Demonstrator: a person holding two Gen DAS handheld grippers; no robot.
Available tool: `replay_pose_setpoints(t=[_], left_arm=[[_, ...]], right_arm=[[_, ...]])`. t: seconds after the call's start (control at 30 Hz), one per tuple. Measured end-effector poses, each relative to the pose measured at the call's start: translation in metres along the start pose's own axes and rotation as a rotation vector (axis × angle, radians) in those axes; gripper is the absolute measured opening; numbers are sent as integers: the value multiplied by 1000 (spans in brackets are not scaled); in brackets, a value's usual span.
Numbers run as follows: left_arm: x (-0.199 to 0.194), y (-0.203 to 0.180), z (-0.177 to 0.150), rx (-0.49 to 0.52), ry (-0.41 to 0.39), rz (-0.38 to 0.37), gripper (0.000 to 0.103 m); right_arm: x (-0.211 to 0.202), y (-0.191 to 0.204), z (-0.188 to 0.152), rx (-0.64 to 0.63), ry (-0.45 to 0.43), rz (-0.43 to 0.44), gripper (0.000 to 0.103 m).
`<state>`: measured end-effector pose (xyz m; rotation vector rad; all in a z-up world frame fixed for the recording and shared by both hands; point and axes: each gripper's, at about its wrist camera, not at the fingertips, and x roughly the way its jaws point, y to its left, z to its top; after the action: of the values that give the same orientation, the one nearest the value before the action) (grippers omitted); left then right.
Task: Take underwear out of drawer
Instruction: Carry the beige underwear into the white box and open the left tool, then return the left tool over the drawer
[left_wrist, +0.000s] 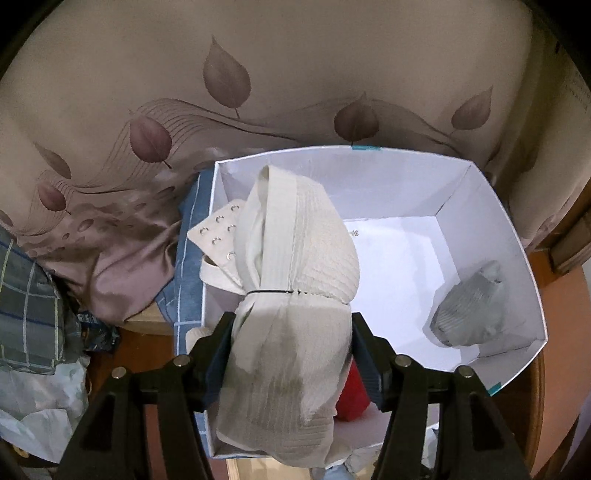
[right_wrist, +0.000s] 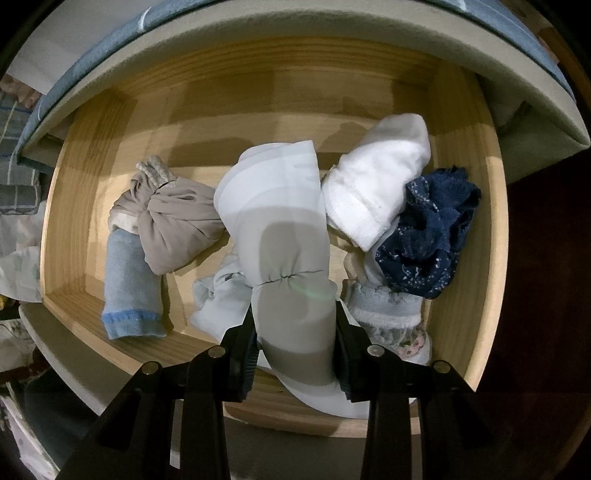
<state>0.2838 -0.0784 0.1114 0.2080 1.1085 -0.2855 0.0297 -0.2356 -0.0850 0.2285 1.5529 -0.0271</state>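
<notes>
My left claw (left_wrist: 291, 332) carries a cream ribbed bra bundle (left_wrist: 295, 266) lengthwise between its fingers, over the white cardboard box (left_wrist: 491, 206). My right claw (right_wrist: 295, 332) clamps a pale grey-white rolled garment (right_wrist: 280, 221) above the pine drawer (right_wrist: 258, 92).

You were in a bedroom at home: a beige bedsheet printed with mauve leaves (left_wrist: 258, 92) lay behind the white cardboard box (left_wrist: 491, 206), and the pale pine drawer (right_wrist: 469, 236) held rolled socks and underwear.
</notes>
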Motion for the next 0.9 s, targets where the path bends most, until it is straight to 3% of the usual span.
replay_pose_setpoints(t=[0.27,0.37,0.6,0.9], left_arm=[[7,-11,-6,53,31,28,63],[2,-10,-4,42,39,-2,63],[-19,-3,-10,28,-3,-13,66],[-50,8,-47,1,-61,-12,66]], right_arm=[[2,2,1,-2,3,-1,34],[2,3,2,-8,5,-8,34],[3,7,3,-11,8,-16,34],[3,12,3,-17,8,-34,34]])
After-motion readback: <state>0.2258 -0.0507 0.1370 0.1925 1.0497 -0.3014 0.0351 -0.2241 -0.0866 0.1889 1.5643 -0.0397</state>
